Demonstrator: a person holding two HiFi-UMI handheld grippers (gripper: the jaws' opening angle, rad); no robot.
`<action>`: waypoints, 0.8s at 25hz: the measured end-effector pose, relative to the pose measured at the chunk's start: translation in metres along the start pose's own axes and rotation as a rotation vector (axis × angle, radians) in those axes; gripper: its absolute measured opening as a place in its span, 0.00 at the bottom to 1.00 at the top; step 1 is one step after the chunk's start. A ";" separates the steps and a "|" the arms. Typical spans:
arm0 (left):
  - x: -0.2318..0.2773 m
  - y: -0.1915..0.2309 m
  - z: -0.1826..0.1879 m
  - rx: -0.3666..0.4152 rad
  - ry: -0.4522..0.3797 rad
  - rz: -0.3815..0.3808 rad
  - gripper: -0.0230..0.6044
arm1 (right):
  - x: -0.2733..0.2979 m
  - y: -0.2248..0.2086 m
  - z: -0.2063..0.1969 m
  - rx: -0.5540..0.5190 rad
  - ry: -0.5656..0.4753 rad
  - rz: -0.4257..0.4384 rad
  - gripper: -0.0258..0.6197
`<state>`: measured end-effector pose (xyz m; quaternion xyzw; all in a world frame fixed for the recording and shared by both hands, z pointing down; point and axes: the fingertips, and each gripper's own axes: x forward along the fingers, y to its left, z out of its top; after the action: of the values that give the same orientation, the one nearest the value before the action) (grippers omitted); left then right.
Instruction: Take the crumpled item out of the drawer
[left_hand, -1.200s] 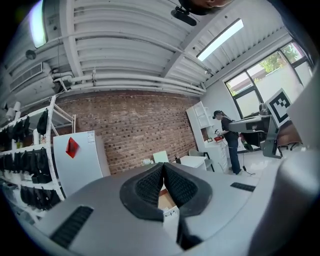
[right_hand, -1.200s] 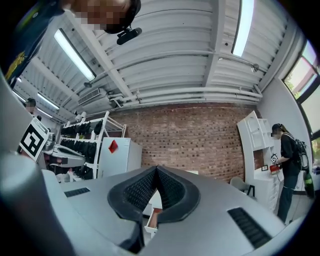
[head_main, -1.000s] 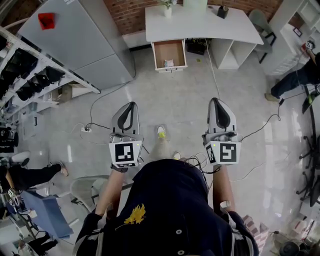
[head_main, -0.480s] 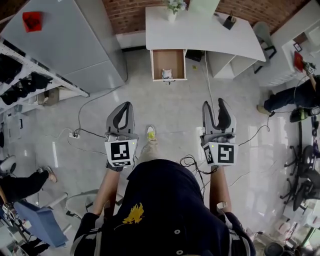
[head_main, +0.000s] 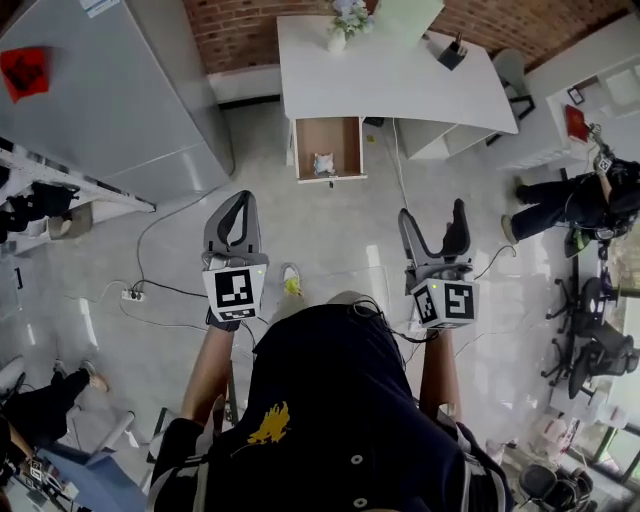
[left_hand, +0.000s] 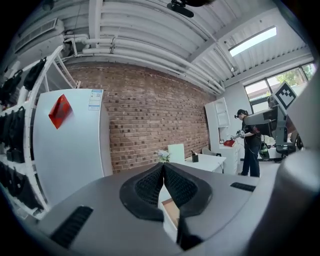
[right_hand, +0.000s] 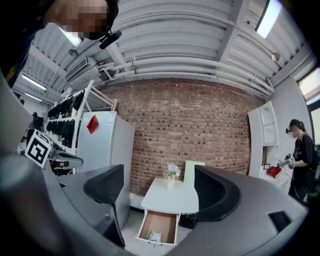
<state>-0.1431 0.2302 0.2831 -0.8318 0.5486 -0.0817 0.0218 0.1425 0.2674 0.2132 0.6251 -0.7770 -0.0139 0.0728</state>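
Note:
The white desk (head_main: 400, 70) stands against the brick wall with its wooden drawer (head_main: 305, 150) pulled open. A small pale crumpled item (head_main: 323, 164) lies near the drawer's front; it shows in the right gripper view too, as the crumpled item (right_hand: 155, 236) in the drawer (right_hand: 167, 222). Both grippers are held out over the floor, well short of the desk. My left gripper (head_main: 237, 203) is shut, its pads (left_hand: 150, 186) meeting with nothing between. My right gripper (head_main: 432, 212) has its jaws opening wide, with nothing between them.
A grey cabinet (head_main: 110, 90) stands to the left of the desk, and racks (head_main: 40, 200) are further left. Cables (head_main: 150, 290) trail over the tiled floor. A person (head_main: 570, 200) stands at the right by white shelves, with office chairs (head_main: 590, 340) nearer. A flower vase (head_main: 343, 22) sits on the desk.
The person has stepped toward the desk, so the drawer looks nearer. The right gripper's jaws went from shut to wide open. The left gripper stayed shut.

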 end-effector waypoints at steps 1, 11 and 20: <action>0.007 0.000 0.000 -0.009 -0.004 -0.006 0.07 | 0.002 -0.005 -0.001 -0.009 0.016 -0.011 0.71; 0.048 0.016 -0.040 -0.052 0.091 -0.018 0.07 | 0.078 -0.012 -0.047 -0.032 0.144 0.016 0.71; 0.149 0.046 -0.045 -0.029 0.153 0.044 0.07 | 0.208 -0.038 -0.072 0.017 0.154 0.104 0.71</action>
<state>-0.1353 0.0777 0.3381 -0.8111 0.5679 -0.1367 -0.0305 0.1460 0.0620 0.3002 0.5837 -0.8006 0.0447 0.1278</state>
